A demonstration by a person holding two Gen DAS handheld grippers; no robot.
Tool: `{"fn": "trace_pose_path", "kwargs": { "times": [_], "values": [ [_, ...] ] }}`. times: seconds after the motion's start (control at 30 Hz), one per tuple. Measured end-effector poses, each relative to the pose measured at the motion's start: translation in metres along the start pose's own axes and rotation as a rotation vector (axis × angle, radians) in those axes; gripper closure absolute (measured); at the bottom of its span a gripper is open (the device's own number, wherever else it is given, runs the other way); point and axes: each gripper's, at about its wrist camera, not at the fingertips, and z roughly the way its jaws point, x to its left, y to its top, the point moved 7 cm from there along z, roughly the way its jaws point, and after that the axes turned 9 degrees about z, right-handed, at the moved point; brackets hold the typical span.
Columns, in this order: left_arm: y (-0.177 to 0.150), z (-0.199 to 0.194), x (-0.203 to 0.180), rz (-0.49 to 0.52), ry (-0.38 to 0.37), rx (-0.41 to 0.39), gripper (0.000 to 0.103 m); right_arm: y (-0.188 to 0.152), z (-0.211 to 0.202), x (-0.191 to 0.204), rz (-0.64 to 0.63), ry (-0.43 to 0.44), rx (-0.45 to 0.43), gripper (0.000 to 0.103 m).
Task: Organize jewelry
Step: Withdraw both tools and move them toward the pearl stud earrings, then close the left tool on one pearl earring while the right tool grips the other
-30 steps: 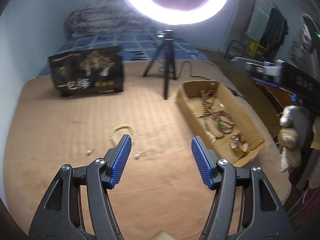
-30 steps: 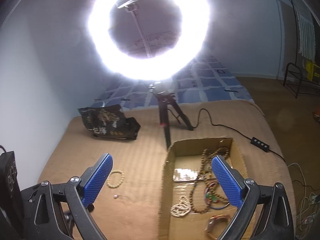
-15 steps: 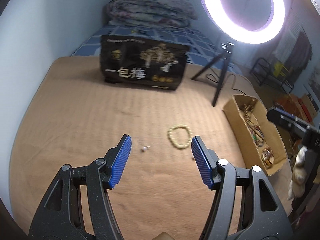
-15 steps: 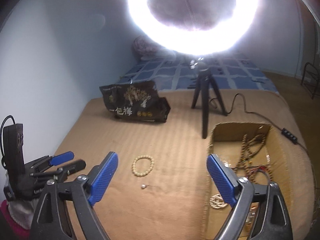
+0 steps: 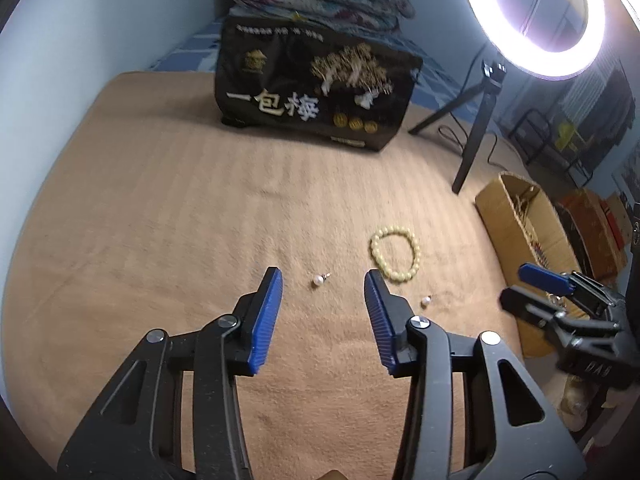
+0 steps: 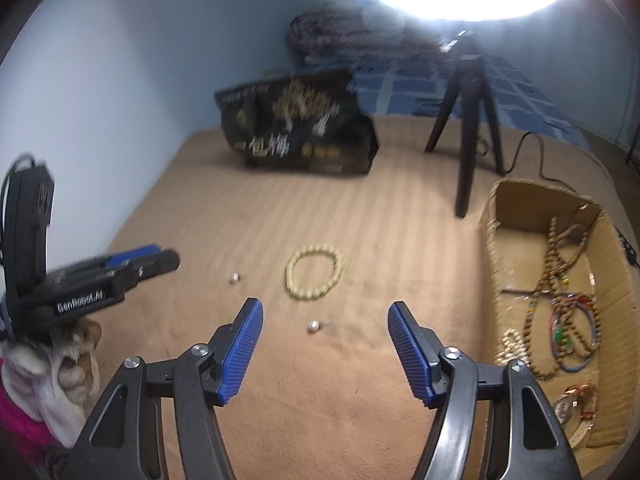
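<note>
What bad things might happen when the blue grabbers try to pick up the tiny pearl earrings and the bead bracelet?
1. The pearl earring ahead of the open left gripper is tiny and round; wide pads might pinch blanket or flick it away.
2. The second earring sits ahead of the open right gripper; it may sink into the soft fabric.
3. The bead bracelet could slip out before reaching the cardboard box.

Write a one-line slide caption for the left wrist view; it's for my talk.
Open left gripper above a tan blanket, facing a pearl earring and cream beaded bracelet.
</note>
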Motion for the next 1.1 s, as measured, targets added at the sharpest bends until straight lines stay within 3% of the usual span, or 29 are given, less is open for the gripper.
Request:
{"fn": "trace_pose_path", "kwargs": {
  "times": [0.03, 0.4, 0.93, 1.1],
  "values": [
    [-0.002, 0.005, -0.002, 0.009, -0.005, 0.012, 0.068, -0.005, 0.006, 0.002, -0.014, -0.006, 0.014, 0.04],
    [-0.017, 0.036, -0.015, 0.108, -0.02, 0.079, 0.074, -0.034, 0.045, 0.01, -0.094, -0.021, 0.107, 0.058],
    [-0.015, 0.067, -0.013, 0.168, -0.004, 0.095, 0.079, -0.039, 0.077, 0.008, -0.138, -0.063, 0.138, 0.063],
    [-0.016, 0.076, -0.015, 0.188, 0.001, 0.104, 0.085, -0.035, 0.081, 0.007, -0.139, -0.063, 0.132, 0.064]
  ]
}}
